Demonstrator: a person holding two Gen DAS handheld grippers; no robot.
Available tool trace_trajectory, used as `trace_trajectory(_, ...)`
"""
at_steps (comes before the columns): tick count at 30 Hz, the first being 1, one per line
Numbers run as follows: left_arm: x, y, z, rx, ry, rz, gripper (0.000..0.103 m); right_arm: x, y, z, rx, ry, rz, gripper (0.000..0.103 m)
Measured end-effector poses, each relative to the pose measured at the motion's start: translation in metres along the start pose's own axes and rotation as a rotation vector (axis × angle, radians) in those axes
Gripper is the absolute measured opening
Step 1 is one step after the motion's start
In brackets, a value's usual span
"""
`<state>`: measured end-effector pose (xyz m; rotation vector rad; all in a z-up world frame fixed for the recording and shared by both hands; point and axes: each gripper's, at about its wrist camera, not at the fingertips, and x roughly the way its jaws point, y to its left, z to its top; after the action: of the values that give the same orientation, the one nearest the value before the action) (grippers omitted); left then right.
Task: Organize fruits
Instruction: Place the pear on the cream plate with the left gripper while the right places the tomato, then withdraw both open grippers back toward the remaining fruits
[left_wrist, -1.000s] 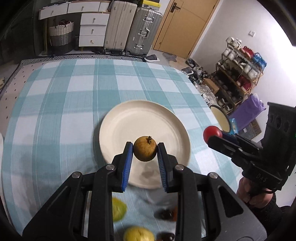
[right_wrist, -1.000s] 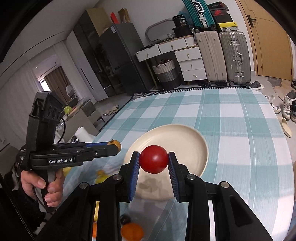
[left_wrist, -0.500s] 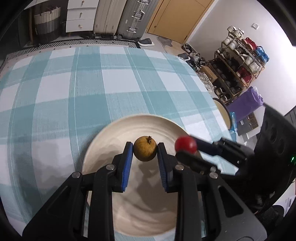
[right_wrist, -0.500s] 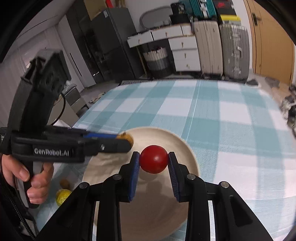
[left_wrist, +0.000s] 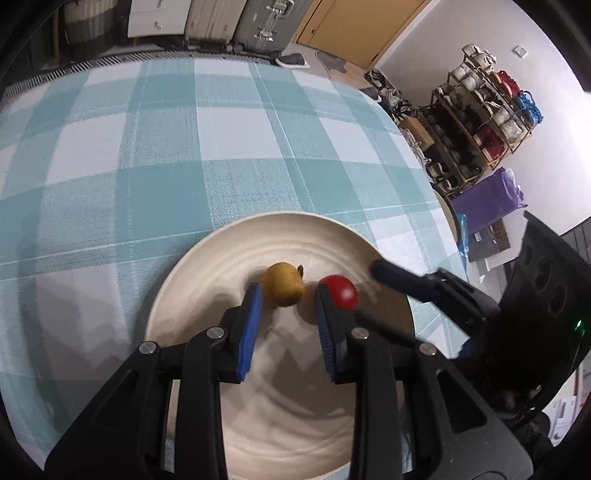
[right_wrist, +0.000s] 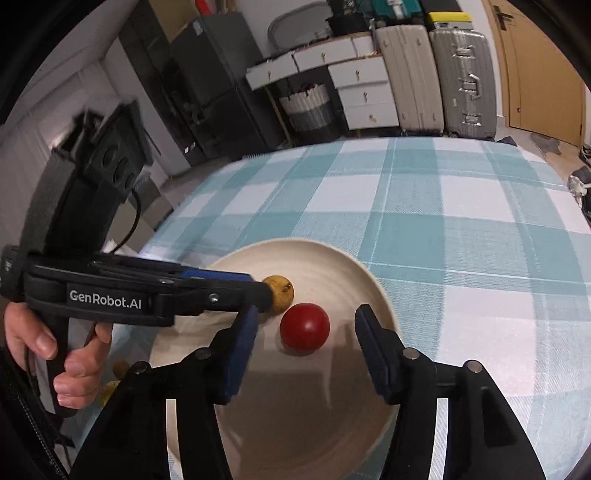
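Now, with both fruits resting mid-frame on the plate (right_wrist: 373, 284), the brown fruit (left_wrist: 283, 283) and tomato (right_wrist: 304, 326) released, each hand-held gripper, left (left_wrist: 286, 325) and right (right_wrist: 306, 349) alike spread wide, should probably lift straight up, nudging neither.

my left black plastic pistol-grip gripper (right_wrist: 258, 295): white "GenRobot.AI" lettering, blue jaw pads, silver screws | my right black gripper (right_wrist: 306, 332): the same blue pads | my bare-skinned left hand (right_wrist: 55, 354)
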<state>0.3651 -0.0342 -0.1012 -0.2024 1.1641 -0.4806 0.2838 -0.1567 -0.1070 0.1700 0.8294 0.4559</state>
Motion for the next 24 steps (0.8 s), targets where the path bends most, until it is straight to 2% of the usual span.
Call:
trace_trajectory(3, -0.017, -0.006, -0.008, 0.013, -0.03, 0.008, 0.026, -0.022, -0.002, -0.003, 0.016, -0.052, -0.005, 0.067)
trace_trajectory(5, -0.033, -0.012, -0.015, 0.024, -0.068, 0.04, 0.027, -0.04, 0.001, -0.005, 0.009, -0.094, -0.01, 0.069)
trace_trajectory(7, -0.05, -0.019, -0.024, 0.043, -0.105, 0.057, 0.037, -0.058, 0.009, -0.007, -0.013, -0.131, -0.032, 0.07)
trace_trajectory(9, -0.067, -0.026, -0.034, 0.059, -0.145, 0.073, 0.042, -0.072, 0.016, -0.009, -0.027, -0.163, -0.042, 0.082)
trace_trajectory(11, -0.085, -0.035, -0.044, 0.079, -0.185, 0.1, 0.043, -0.089, 0.026, -0.012, -0.048, -0.199, -0.047, 0.088)
trace_trajectory(14, -0.112, -0.043, -0.06, 0.091, -0.237, 0.131, 0.049, -0.111, 0.044, -0.017, -0.083, -0.245, -0.053, 0.089)
trace_trajectory(18, -0.145, -0.053, -0.083, 0.096, -0.323, 0.208, 0.071, -0.133, 0.063, -0.025, -0.109, -0.275, -0.05, 0.09)
trace_trajectory(20, -0.159, -0.057, -0.094, 0.104, -0.361, 0.24, 0.074, -0.143, 0.073, -0.029, -0.121, -0.281, -0.044, 0.09)
trace_trajectory(21, -0.166, -0.059, -0.1, 0.106, -0.376, 0.262, 0.079, -0.148, 0.077, -0.032, -0.129, -0.283, -0.041, 0.091)
trace_trajectory(22, -0.173, -0.061, -0.106, 0.107, -0.389, 0.278, 0.083, -0.151, 0.081, -0.034, -0.135, -0.282, -0.039, 0.094)
trace_trajectory(23, -0.179, -0.063, -0.112, 0.105, -0.401, 0.287, 0.083, -0.156, 0.085, -0.037, -0.141, -0.283, -0.036, 0.101)
trace_trajectory(24, -0.184, -0.063, -0.118, 0.101, -0.412, 0.295, 0.083, -0.159, 0.088, -0.039, -0.142, -0.288, -0.036, 0.102)
